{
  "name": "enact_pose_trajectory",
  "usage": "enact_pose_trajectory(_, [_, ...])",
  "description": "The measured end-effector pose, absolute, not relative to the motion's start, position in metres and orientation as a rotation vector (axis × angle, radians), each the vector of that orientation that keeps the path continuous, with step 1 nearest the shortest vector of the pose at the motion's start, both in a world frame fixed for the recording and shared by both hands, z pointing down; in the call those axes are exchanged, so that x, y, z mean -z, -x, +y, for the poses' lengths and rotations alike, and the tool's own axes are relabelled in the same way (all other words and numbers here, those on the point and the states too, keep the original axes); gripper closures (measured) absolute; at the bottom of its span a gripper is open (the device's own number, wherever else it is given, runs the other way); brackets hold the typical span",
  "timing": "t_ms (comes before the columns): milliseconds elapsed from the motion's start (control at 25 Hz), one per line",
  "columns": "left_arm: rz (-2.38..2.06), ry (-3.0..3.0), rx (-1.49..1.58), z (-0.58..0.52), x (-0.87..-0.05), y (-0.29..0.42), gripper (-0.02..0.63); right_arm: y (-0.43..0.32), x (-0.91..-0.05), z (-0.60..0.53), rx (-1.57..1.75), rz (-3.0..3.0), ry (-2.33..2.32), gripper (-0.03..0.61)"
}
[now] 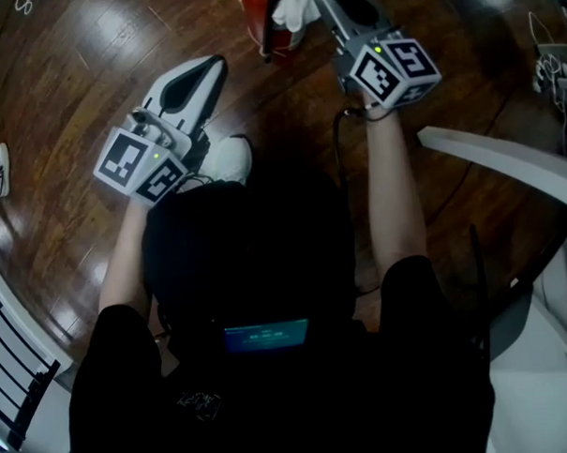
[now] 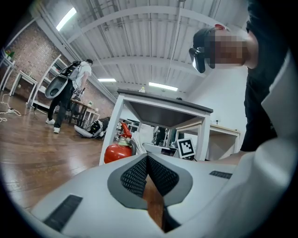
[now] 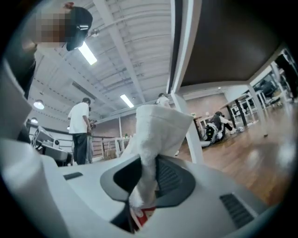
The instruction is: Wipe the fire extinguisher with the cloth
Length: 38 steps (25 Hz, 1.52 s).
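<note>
While right tool (image 3: 144, 186) clamps cloth (image 3: 158, 135), fire extinguisher (image 1: 251, 11) just beside

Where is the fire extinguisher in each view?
Head view: fire extinguisher at top edge, left of the cloth.
Left gripper view: fire extinguisher lower left of centre, beside a white table leg.
Right gripper view: red sliver under the cloth, likely it.
Landmark: the cloth, in the right gripper.

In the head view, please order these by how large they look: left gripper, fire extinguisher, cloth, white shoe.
1. left gripper, which is also nearest the camera.
2. fire extinguisher, cut off by the top edge.
3. cloth and white shoe look about alike, so they are not ranked.
</note>
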<state>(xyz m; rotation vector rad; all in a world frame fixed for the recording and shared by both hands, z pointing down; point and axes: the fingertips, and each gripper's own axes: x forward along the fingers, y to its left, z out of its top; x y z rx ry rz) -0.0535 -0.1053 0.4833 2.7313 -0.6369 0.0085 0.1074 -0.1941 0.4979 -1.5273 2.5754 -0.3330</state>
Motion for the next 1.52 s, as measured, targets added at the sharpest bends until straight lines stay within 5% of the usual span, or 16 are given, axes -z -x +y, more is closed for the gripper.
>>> enact_pose_trajectory(560, [-0.626, -2.725, 0.007, -0.101, -0.482, 0.06, 0.615, -0.077, -0.724, -0.159, 0.952, 2.716, 1.715, 0.492])
enact_pose_trajectory(720, [-0.656, -2.72, 0.021, -0.104, -0.482, 0.066, 0.615, -0.088, -0.691, -0.147, 0.883, 2.661, 1.685, 0.492])
enact_pose_trajectory(1080, [-0.692, -2.72, 0.041, -0.107, -0.479, 0.068, 0.615, -0.091, -0.459, -0.154, 0.459, 2.416, 1.418, 0.491])
enact_pose_trajectory(1520, [-0.724, -2.695, 0.068, -0.109, -0.478, 0.072, 0.615, -0.025, -0.565, -0.151, 0.575, 2.648, 1.513, 0.491])
